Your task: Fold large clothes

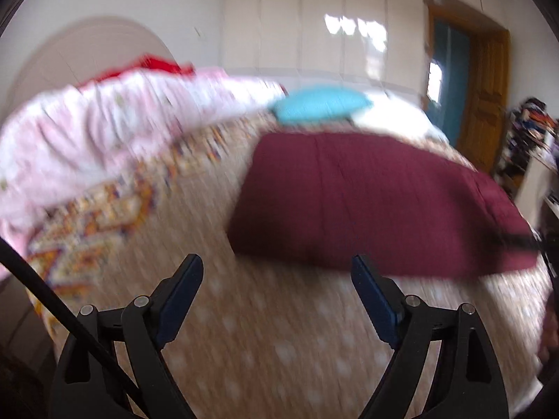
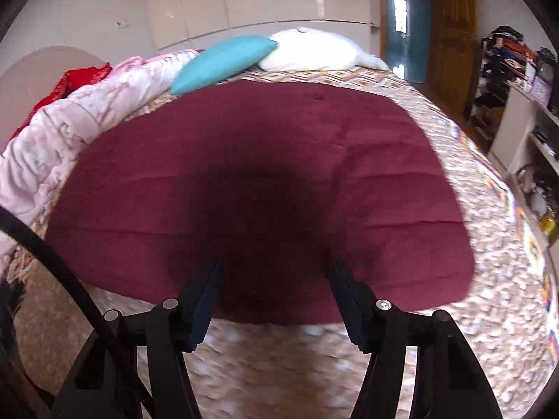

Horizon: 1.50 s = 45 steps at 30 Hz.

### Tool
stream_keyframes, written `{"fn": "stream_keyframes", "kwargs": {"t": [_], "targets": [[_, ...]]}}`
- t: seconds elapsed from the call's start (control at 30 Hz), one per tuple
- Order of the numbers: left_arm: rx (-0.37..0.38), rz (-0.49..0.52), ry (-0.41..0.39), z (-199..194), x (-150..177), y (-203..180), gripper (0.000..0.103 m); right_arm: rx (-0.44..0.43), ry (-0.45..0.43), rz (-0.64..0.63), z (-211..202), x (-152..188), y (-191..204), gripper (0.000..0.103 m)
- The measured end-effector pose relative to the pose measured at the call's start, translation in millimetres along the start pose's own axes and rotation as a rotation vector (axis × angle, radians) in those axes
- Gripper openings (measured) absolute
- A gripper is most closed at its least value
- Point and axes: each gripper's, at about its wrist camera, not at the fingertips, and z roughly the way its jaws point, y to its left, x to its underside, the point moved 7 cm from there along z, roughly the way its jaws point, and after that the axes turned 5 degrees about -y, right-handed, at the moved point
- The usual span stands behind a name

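A dark maroon garment (image 2: 265,181) lies folded flat in a rough rectangle on the patterned bedspread (image 2: 489,279). It also shows in the left wrist view (image 1: 377,199), to the right and blurred by motion. My right gripper (image 2: 274,265) is open and empty, its fingertips above the garment's near edge. My left gripper (image 1: 277,265) is open and empty, over the bedspread (image 1: 244,331) just left of the garment's near left corner.
A crumpled pink quilt (image 2: 70,122) and red cloth (image 2: 80,76) lie along the bed's left side. A turquoise pillow (image 2: 223,61) and a white pillow (image 2: 314,50) sit at the far end. Shelves with clutter (image 2: 524,122) stand to the right, beside a wooden door (image 2: 450,24).
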Motion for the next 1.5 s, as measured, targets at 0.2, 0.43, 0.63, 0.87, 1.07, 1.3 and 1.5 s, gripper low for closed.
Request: {"fn": "stream_keyframes", "kwargs": {"t": [0.2, 0.43, 0.63, 0.87, 1.07, 1.3, 1.5], "targets": [[0.011, 0.083, 0.146, 22.8, 43.7, -22.9, 0.086, -0.007, -0.012, -0.033, 28.1, 3.4, 39.7, 0.067], [0.026, 0.043, 0.263, 47.3, 72.9, -19.8, 0.088, 0.000, -0.017, -0.083, -15.2, 45.6, 8.6, 0.068], [0.009, 0.044, 0.210, 45.4, 79.3, -24.7, 0.093, 0.025, -0.004, 0.018, -48.2, 86.2, -26.0, 0.072], [0.074, 0.037, 0.274, 38.7, 77.6, -24.5, 0.094, -0.001, 0.030, 0.135, -64.7, 124.7, -40.1, 0.074], [0.007, 0.026, 0.199, 10.5, 59.7, -21.2, 0.094, 0.049, 0.004, 0.062, -78.0, 127.4, -33.6, 0.077], [-0.025, 0.068, 0.135, -40.8, 39.0, -35.6, 0.094, 0.105, -0.054, -0.031, -100.4, 128.9, -24.8, 0.080], [-0.002, 0.069, 0.132, -74.5, 33.3, -46.1, 0.094, 0.136, -0.085, -0.083, -115.7, 129.9, -16.0, 0.082]]}}
